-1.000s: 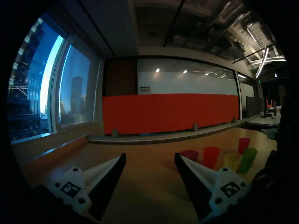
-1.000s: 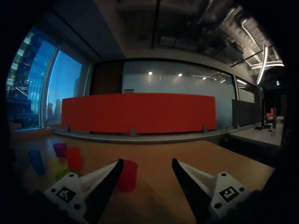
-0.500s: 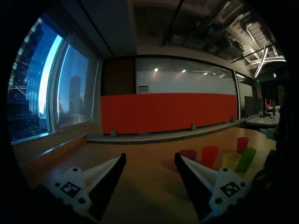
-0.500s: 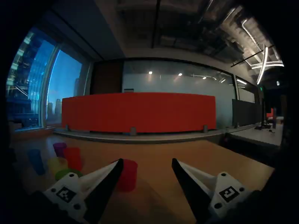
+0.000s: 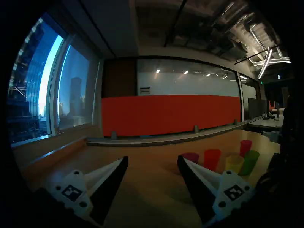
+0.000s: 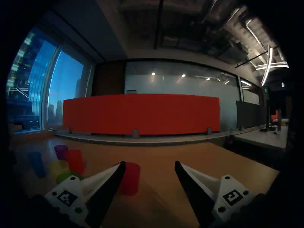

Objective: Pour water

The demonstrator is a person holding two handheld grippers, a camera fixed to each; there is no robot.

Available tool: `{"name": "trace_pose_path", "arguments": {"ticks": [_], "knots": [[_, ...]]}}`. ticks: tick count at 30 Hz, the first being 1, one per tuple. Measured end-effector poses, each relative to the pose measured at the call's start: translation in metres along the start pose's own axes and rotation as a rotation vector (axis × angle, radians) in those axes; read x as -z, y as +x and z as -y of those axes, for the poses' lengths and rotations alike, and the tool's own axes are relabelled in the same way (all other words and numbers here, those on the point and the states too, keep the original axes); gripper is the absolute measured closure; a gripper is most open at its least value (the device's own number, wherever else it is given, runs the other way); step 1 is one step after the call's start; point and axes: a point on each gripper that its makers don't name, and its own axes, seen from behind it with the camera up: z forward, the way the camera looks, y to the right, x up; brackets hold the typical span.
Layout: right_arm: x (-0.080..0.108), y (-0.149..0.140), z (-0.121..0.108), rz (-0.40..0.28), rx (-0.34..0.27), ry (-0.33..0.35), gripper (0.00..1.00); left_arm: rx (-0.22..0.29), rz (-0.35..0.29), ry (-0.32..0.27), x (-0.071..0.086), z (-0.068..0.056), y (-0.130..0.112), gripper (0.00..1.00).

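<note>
Several coloured plastic cups stand on a wooden table (image 5: 152, 178). In the left gripper view they cluster at the right: a purple cup (image 5: 191, 157), an orange-red cup (image 5: 211, 159), a yellow cup (image 5: 234, 163), a green cup (image 5: 250, 162) and a red cup (image 5: 245, 147). My left gripper (image 5: 152, 165) is open and empty, left of them. In the right gripper view a red cup (image 6: 129, 178) stands just ahead of the left finger; a blue cup (image 6: 37, 164), yellow cup (image 6: 57, 168), orange-red cup (image 6: 75, 161), purple cup (image 6: 60, 151) and green cup (image 6: 67, 177) sit at the left. My right gripper (image 6: 149, 169) is open and empty.
A red partition (image 5: 167, 114) runs along the table's far edge, with glass above it. Large windows (image 5: 41, 91) line the left side. Another desk (image 6: 262, 136) stands off to the right. The room is dim.
The left gripper view has shifted slightly, so the cups sit a little further left in it. The right gripper has barely moved. Both grippers stay open.
</note>
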Motion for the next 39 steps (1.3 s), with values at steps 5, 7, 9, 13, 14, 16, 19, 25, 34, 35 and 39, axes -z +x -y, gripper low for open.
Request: {"name": "trace_pose_path", "arguments": {"ticks": [5, 7, 9, 13, 14, 16, 19, 25, 34, 35, 39], "knots": [[0.000, 0.000, 0.001, 0.001, 0.000, 0.004, 0.00, 0.005, 0.003, -0.003, -0.001, 0.000, -0.003, 0.04], [0.001, 0.000, 0.001, 0.001, 0.000, 0.004, 0.00, 0.006, 0.007, -0.004, -0.002, 0.000, -0.004, 0.04], [0.001, 0.000, 0.001, 0.001, 0.000, 0.004, 0.00, 0.007, 0.010, -0.005, -0.003, 0.000, -0.006, 0.04], [0.002, 0.000, 0.001, 0.001, 0.001, 0.004, 0.00, 0.009, 0.015, -0.009, -0.005, -0.001, -0.009, 0.04], [0.002, 0.000, 0.001, 0.001, 0.001, 0.004, 0.00, 0.008, 0.016, -0.010, -0.005, -0.001, -0.010, 0.04], [0.002, 0.000, 0.001, 0.001, 0.001, 0.004, 0.00, 0.000, 0.013, -0.009, -0.006, -0.003, -0.009, 0.04], [0.002, 0.000, 0.001, 0.002, 0.001, 0.004, 0.00, -0.012, 0.004, 0.003, -0.007, -0.003, -0.008, 0.04], [0.002, 0.000, 0.001, 0.002, 0.001, 0.004, 0.00, -0.032, -0.012, 0.061, -0.009, 0.003, -0.008, 0.04], [0.002, -0.001, 0.001, 0.002, 0.001, 0.004, 0.00, -0.037, -0.013, 0.093, -0.008, 0.002, -0.019, 0.04], [0.002, -0.001, 0.001, 0.002, 0.001, 0.004, 0.00, -0.035, -0.013, 0.092, -0.008, 0.001, -0.020, 0.04], [0.002, 0.000, 0.000, 0.002, 0.000, 0.004, 0.00, -0.022, -0.010, 0.098, -0.009, 0.001, -0.025, 0.04]]}}
